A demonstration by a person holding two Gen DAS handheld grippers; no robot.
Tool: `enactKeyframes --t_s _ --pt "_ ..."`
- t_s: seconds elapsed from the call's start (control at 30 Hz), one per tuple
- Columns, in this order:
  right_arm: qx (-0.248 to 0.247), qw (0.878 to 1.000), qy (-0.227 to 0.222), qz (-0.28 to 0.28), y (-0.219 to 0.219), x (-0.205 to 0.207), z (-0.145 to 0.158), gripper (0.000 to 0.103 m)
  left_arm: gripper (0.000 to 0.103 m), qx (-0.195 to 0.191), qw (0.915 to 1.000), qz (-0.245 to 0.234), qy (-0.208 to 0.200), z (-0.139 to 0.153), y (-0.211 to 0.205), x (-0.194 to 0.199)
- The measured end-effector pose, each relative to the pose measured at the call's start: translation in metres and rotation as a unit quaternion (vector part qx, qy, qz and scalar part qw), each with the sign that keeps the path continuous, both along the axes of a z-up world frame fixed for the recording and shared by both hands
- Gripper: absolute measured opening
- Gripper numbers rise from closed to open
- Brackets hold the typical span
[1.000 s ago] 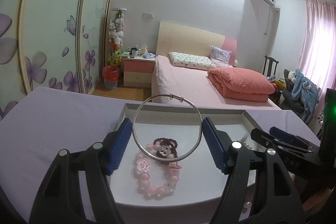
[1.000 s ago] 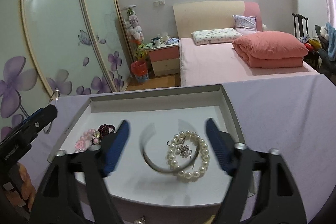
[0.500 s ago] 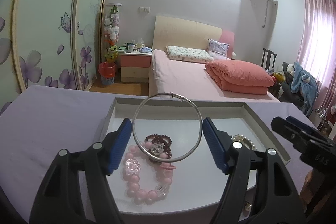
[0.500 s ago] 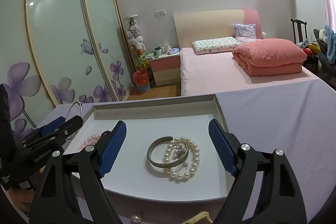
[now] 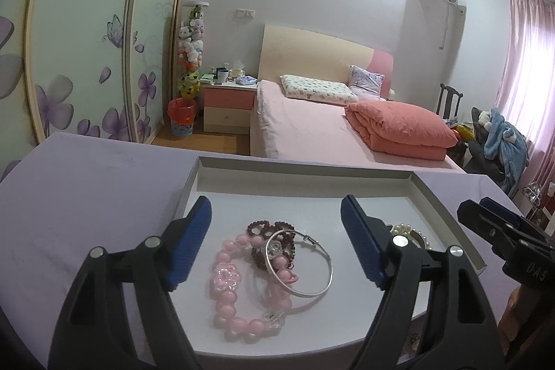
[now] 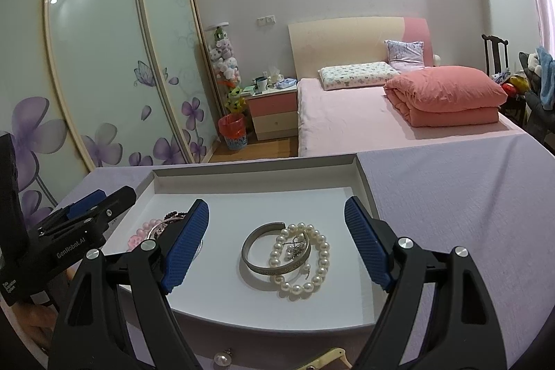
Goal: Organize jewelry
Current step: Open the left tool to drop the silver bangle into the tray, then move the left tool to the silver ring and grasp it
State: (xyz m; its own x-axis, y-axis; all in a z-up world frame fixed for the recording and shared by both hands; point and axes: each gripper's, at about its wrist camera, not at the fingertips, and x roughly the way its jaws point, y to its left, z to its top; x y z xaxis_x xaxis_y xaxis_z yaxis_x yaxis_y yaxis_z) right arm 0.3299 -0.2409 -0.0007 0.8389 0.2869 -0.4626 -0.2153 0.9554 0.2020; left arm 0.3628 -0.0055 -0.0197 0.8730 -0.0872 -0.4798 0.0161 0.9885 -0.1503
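White tray (image 5: 447, 214): 2 groups. Left: silver bangle (image 5: 301, 262) atop pink bead bracelet (image 5: 239, 286), dark bead bracelet (image 5: 267, 231). Right: silver cuff (image 6: 267, 248), pearl bracelet (image 6: 305, 262). Left gripper (image 5: 275, 243), right gripper (image 6: 275, 245): spread, empty, likely sorting by type.

The black plastic left gripper (image 5: 275, 243) has two angular arms with triangular cut-outs, round silver screws at the joints, and ribbed blue pads (image 5: 192, 243). The matching black right gripper (image 6: 277, 243) looks the same. White "GenRobot.AI" lettering marks the left unit's side.
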Motion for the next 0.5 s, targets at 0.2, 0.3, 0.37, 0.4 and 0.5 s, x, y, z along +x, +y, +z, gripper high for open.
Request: enactKeyframes --t_s 0.2,0.3,0.37,0.4,0.5 --pt "-0.007 1.000 -0.005 -0.004 -0.004 -0.006 0.003 0.080 0.075 -0.005 1.0000 0.001 -0.001 0.008 0.006 -0.010" --pt "-0.010 1.000 -0.005 -0.003 -0.008 -0.019 0.006 0.080 0.075 -0.006 1.0000 -0.001 -0.003 0.014 0.011 -0.027" --pt "-0.016 1.000 -0.006 0.002 -0.009 -0.031 0.008 0.080 0.075 -0.006 1.0000 -0.006 0.000 0.016 0.014 -0.045" --pt "-0.023 1.000 -0.006 0.004 -0.010 -0.040 0.009 0.080 0.075 -0.005 1.0000 -0.008 0.002 0.015 0.015 -0.051" --pt "-0.041 0.999 -0.005 0.009 -0.011 -0.067 0.005 0.080 0.075 -0.003 0.9998 -0.013 0.016 0.010 0.021 -0.080"
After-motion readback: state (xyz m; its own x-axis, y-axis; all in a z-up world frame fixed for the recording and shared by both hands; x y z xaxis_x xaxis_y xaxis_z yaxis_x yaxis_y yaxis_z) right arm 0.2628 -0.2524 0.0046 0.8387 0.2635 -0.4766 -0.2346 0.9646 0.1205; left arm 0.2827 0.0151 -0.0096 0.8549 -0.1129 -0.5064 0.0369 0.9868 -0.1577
